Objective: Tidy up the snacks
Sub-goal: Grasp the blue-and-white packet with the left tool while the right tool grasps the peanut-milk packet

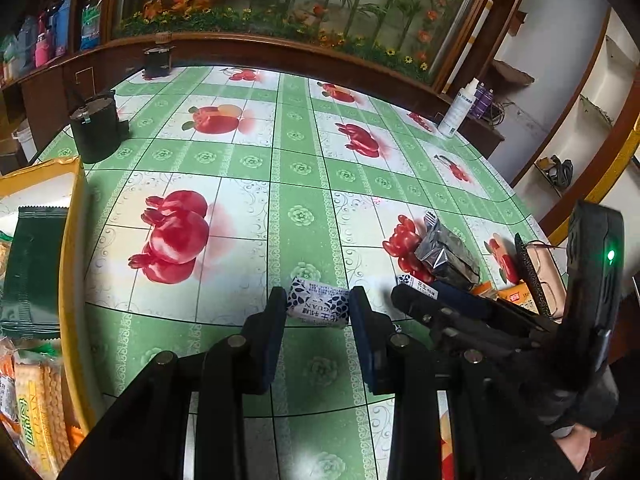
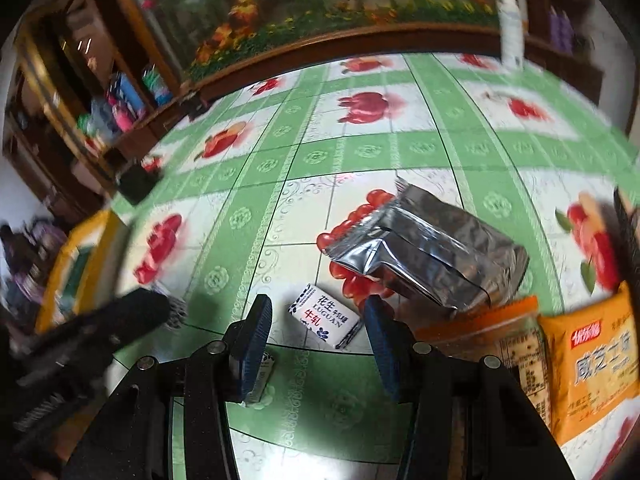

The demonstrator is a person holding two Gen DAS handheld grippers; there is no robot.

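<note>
My left gripper has its pads on both ends of a small white-and-blue nougat candy resting on the tablecloth. My right gripper is open around a second white-and-blue candy lying flat on the table. A silver foil packet lies just beyond it; it also shows in the left wrist view. Orange cracker packets lie at the right. A yellow box at the left holds a green packet and biscuit packs.
The table wears a green-and-white cloth printed with red fruit. Black pots stand at the far left, a white bottle at the far right edge. A wooden cabinet ledge runs behind the table.
</note>
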